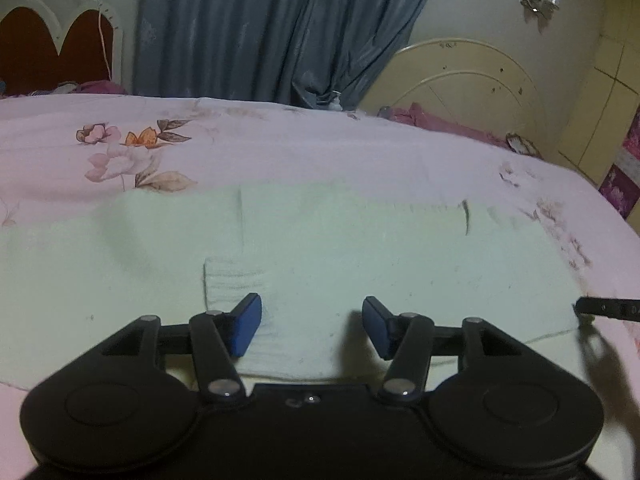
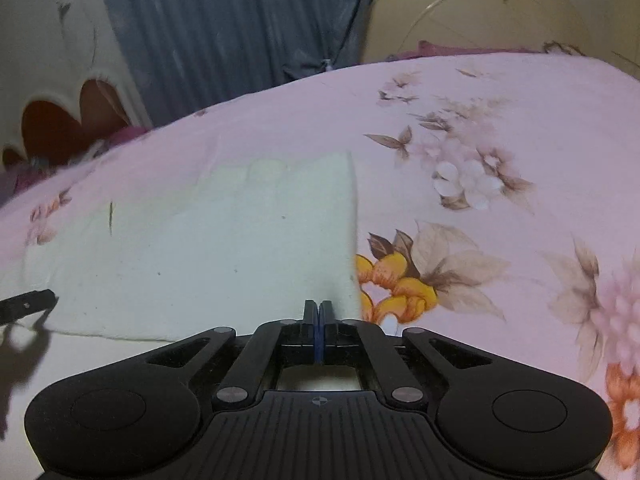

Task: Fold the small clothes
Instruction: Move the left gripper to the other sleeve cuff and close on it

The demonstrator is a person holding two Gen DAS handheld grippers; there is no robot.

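Both grippers are seen low over the bed. By the left gripper (image 1: 312, 328) nothing is held: its blue pads (image 1: 246, 330) are spread apart above the near edge of the garment, with cloth lying between them but not pressed. On the right gripper (image 2: 319, 312) the pads are pressed together at the garment's near right corner; whether cloth is caught between them cannot be told.

Most of each view is filled by a pink bedsheet (image 1: 320, 140) printed with flowers, an orange bloom (image 2: 394, 284) being seen just right of the garment's edge. A pale green garment (image 1: 360, 248) is laid flat across the sheet, wide from left to right, with a ribbed cuff (image 1: 234, 280) folded onto it just ahead of the left pad. Its straight right edge (image 2: 354, 220) is seen running away from the right gripper's tips.

Behind the bed a grey-blue curtain (image 1: 260, 28) is hung, with a cream arched headboard (image 1: 460, 76) to its right and a red heart-shaped panel (image 1: 52, 52) to its left.

A fingertip of the other gripper is seen at the frame edge in each view, black and small, beside the garment's near edge.
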